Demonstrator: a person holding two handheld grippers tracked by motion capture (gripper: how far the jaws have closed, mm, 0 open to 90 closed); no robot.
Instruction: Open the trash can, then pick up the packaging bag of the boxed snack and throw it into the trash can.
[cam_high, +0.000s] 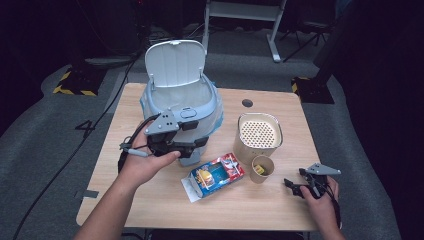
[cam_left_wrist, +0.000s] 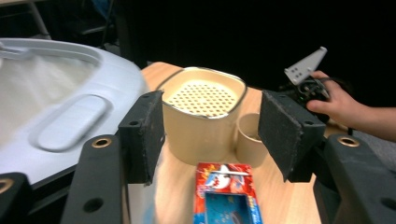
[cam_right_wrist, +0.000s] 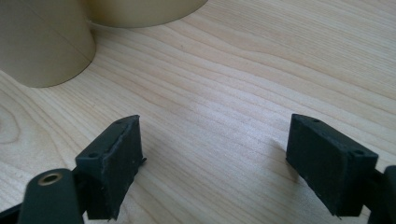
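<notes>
While your left gripper (cam_high: 192, 142) hangs at the front rim of the pale blue bin (cam_high: 210, 100), its jaws stand well apart with nothing between the pads (cam_left_wrist: 145, 135). Seen along those jaws, the red and blue carton (cam_left_wrist: 227, 196) lies just ahead and below on the table (cam_high: 150, 200) — flat, long axis running away from you toward the tan perforated canister (cam_left_wrist: 203, 116). From above, that carton sits between your hands, nearer the left one, slanting up toward the right. Your right gripper (cam_high: 300, 187) rests near the table's right front edge, jaws open and empty over bare wood, well clear of the carton. A small paper cup (cam_high: 262, 169) stands just beside the carton's far end and touches the canister, so a reach from the right would meet it first. The bin's lid (cam_high: 175, 62) stands upright — open behind your left hand (cam_high: 147, 165).
</notes>
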